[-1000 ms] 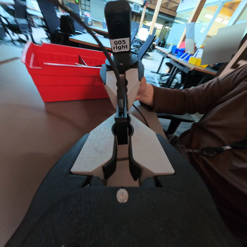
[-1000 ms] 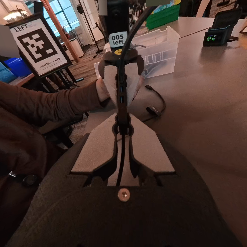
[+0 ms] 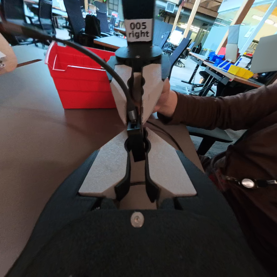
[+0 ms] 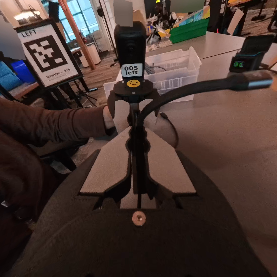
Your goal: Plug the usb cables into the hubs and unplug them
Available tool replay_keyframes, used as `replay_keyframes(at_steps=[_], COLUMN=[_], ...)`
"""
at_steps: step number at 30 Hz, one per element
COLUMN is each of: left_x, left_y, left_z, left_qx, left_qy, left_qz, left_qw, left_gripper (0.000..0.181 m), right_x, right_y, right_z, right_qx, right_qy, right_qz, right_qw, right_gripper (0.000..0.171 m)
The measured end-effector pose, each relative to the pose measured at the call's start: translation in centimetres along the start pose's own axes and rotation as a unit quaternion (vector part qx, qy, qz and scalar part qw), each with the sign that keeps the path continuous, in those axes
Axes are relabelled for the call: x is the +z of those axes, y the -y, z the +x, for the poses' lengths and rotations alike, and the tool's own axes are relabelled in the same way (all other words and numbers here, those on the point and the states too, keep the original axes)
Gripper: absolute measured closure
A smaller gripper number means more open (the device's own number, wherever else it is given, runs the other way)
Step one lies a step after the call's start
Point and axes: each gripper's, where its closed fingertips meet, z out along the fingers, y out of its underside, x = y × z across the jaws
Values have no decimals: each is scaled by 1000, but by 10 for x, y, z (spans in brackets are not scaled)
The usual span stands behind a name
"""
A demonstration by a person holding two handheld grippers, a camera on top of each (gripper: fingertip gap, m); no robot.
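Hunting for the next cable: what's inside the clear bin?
A grey cable shows inside the clear bin. The camera in front hides the bin's left end, and its cloudy wall blurs the bottom.

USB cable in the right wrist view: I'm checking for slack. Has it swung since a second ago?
Yes. The cable now arcs rightward across the front of the clear bin, instead of rising straight up left of it.

Your brown counter (image 3: pixel 37 134) fills lower left; office chairs (image 3: pixel 78 22) upper left, bright windows (image 4: pixel 78 19) upper left in right view.
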Motion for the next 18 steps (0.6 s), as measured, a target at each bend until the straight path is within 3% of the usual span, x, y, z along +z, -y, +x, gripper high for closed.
replay_keyframes(at_steps=[8, 13, 18], left_x=[3, 6, 1], left_y=[1, 1, 7], left_z=[1, -3, -6], left_qx=[-5, 11, -35], left_qy=[-5, 32, 17], left_qz=[16, 14, 47], left_qw=[1000, 999, 998], left_gripper=[171, 172, 172], right_x=[3, 1, 4], right_y=[-2, -1, 6], right_z=[-1, 0, 5], right_qx=[-7, -18, -17], right_qy=[-16, -28, -44], right_qz=[12, 14, 43], right_qw=[1000, 999, 998], right_gripper=[163, 163, 164])
